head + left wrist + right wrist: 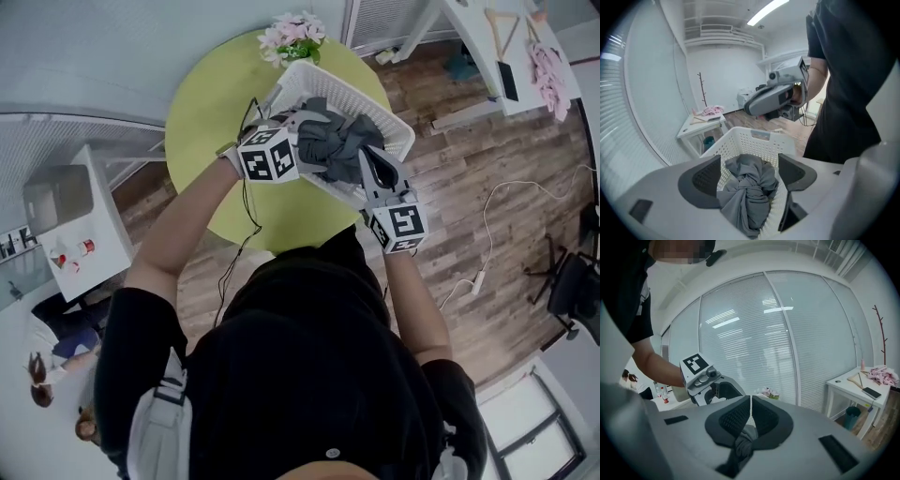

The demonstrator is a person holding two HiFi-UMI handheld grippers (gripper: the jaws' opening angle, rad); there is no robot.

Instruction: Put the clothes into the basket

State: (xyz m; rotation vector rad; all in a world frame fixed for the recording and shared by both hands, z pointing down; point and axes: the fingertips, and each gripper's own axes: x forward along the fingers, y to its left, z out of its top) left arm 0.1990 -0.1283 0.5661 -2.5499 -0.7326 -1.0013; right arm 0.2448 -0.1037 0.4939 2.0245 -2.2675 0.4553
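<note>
The basket sits on the green table. The grey clothes lie bundled inside it, trailing over its near rim. My right gripper pinches a fold there. My left gripper straddles the bundle with its jaws wide, not squeezing.

Round green table on wood-plank floor; white desk, blind-covered glass wall.
</note>
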